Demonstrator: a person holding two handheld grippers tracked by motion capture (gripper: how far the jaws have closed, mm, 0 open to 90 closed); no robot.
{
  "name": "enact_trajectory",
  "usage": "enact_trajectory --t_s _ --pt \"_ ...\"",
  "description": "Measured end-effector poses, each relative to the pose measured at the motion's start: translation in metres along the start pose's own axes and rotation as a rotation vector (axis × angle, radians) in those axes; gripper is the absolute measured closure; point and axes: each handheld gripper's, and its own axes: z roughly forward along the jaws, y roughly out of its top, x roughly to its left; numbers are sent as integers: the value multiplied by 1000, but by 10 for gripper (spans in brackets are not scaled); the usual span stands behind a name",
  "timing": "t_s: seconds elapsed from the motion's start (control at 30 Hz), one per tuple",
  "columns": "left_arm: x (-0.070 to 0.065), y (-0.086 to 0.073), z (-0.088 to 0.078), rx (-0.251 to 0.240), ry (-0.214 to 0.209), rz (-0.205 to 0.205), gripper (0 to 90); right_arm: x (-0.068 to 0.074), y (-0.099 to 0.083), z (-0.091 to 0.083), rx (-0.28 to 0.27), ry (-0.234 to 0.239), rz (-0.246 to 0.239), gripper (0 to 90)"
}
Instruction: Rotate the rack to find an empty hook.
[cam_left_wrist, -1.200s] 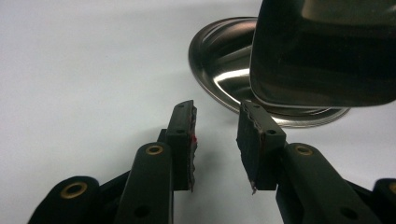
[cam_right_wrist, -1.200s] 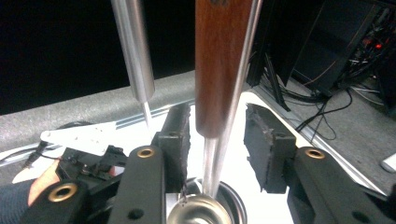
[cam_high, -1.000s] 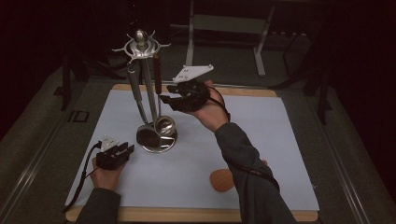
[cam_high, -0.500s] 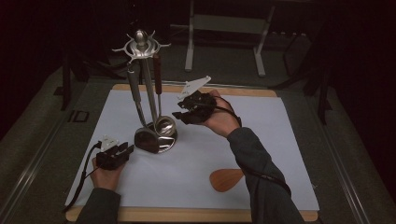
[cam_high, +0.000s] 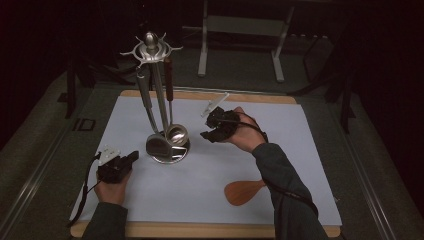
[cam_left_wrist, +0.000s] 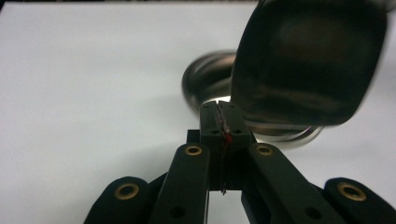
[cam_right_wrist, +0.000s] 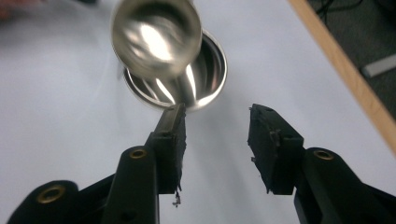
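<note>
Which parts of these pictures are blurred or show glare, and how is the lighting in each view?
High view: the room around is dark, only the white sheet is lit; the shiny steel utensil stand glints. Left gripper view: the large dark spoon bowl is out of focus, while the shut left tool is sharp. Right gripper view: the round steel ladle bowl is blurred with bright glare streaks.

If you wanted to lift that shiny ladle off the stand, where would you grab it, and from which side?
Probably its thin straight handle, above the round bowl, which is too wide and slick. Come from the right of the high view, where the right hand-held gripper hangs with open jaws, since the stand and the flat turner crowd the other side.
</note>
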Motion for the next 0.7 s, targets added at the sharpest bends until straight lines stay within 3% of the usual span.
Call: enact_trajectory --t_s 0.1,0.23,0.3,0.37,0.6,0.7 --pt "-2 4 -11 -66 -31 -32 900 -1 -9 7 30 1 20 554" --pt "-6 8 -22 -127 -33 -40 900 -2 -19 16 68 1 42 551" --pt "-9 11 -27 -145 5 -24 900 -3 -24 20 88 2 49 543" --pt "-12 15 -32 -172 14 -22 900 -4 -28 23 110 -6 42 530" --pt "-27 29 -51 -253 10 -17 900 -7 -41 30 147 -13 63 520" --pt "-43 43 -66 -308 -17 -3 900 -11 -51 36 173 -7 89 514"
